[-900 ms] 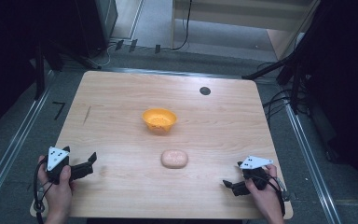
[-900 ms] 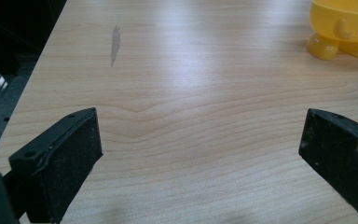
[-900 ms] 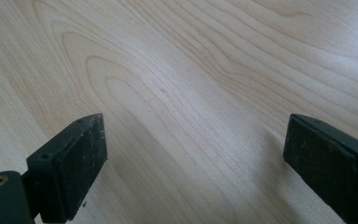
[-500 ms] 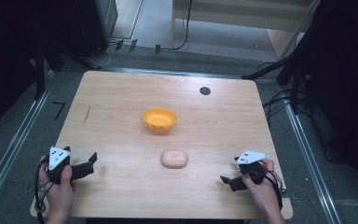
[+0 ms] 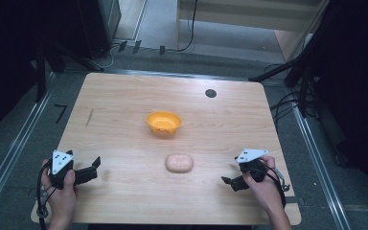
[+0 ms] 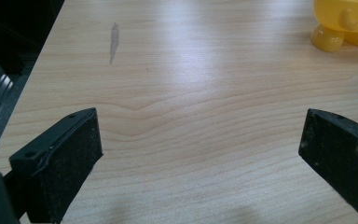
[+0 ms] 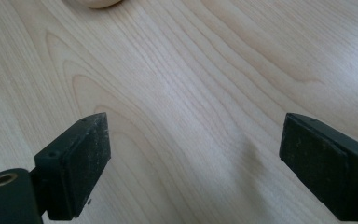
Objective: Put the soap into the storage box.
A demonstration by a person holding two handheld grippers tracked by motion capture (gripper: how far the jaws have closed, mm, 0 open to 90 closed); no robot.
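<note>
On the wooden table (image 5: pixel 124 120), the largest thing in the high view, sit an orange bowl (image 5: pixel 163 122) and a pale pink bun-shaped lump (image 5: pixel 179 163). All positions below are taken from the bowl. It stands near the table's middle, upright, with its open mouth up. The lump lies on the near side of the bowl, a little to the right, apart from it and resting directly on the wood. A small dark round spot (image 5: pixel 211 93) marks the tabletop beyond the bowl, to the right. A thin dark streak (image 5: pixel 89 118) marks the wood left of the bowl.

Left gripper (image 5: pixel 92 167): well off to the near left of the bowl, held in a hand (image 5: pixel 62 196) at the table's front edge. The left gripper view shows its jaws spread wide over bare wood, nothing between them, with the bowl's yellow-orange base at the upper right corner.

Right gripper (image 5: pixel 229 182): near right of the bowl, beyond the lump and apart from it, held by the other hand (image 5: pixel 263 184). The right gripper view shows its jaws released, wide apart, with bare wood between them and the lump's edge at the top.
</note>
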